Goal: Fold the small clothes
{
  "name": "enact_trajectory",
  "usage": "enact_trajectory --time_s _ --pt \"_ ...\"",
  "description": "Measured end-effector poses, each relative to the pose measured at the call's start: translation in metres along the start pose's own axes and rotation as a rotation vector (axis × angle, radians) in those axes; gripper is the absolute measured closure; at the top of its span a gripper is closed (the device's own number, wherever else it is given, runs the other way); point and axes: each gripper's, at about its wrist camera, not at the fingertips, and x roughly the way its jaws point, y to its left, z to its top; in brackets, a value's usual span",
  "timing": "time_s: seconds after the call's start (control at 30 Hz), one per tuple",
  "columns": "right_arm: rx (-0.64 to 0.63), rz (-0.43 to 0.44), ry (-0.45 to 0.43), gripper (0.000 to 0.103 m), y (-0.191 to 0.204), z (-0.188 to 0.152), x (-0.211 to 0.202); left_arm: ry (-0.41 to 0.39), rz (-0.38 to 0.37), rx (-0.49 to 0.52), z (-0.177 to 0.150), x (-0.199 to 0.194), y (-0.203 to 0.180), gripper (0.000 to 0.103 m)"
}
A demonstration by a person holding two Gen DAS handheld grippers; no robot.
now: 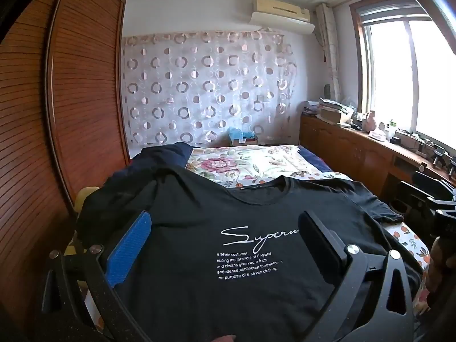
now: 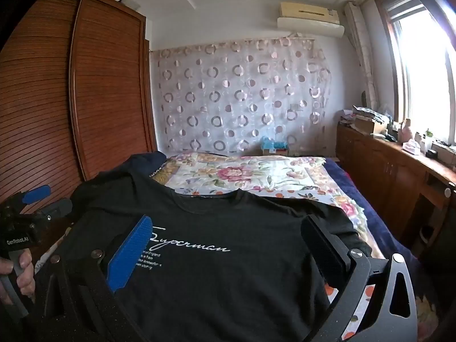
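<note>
**Both grippers wide and empty over a flat shirt: snag and skew risks ahead**

Your left gripper (image 1: 225, 245) stands wide open above the shirt's (image 1: 256, 299) chest print, gripping nothing. Your right gripper (image 2: 228, 245) is equally spread and empty, over the same print. Neither set of fingers looks to be touching cloth, though the wrist views cannot settle that.

The shirt lies face up near the foot of the bed (image 2: 256, 168), collar (image 2: 211, 196) pointing away from you, one sleeve (image 1: 379, 208) reaching the right edge.

Findings, near to far:

- Both grippers sit over the middle of the shirt. Closing here would likely bunch the chest, not an edge, and spoil the fold.
- The hem lies below both views; you cannot confirm it is flat.
- A dark garment (image 1: 159, 156) lies at the far left, seemingly touching the shirt's shoulder. A pinch on that side could take both layers.
- The right sleeve sits near the bed edge; dragging it may pull the shirt off square.
</note>
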Motion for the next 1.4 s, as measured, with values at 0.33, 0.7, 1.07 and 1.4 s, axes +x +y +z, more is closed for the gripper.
enact_trajectory --time_s 0.33,0.7,1.07,1.4 --pt "0.005 0.002 -0.005 0.0 -0.0005 -0.0001 -0.0004 0.002 0.003 -0.007 0.0 -0.0003 -0.0001 0.0" --pt "0.008 0.006 -0.003 0.0 -0.0003 0.0 -0.0007 0.004 -0.002 -0.014 0.0 0.0001 0.0006 0.0" --pt "0.007 0.004 -0.004 0.0 0.0007 -0.0007 -0.0013 0.003 -0.004 -0.019 -0.0001 0.0 0.0013 0.0" --pt "0.008 0.004 -0.004 0.0 -0.0009 0.0007 -0.0016 0.003 -0.004 -0.021 -0.0001 0.0002 0.0014 0.0"
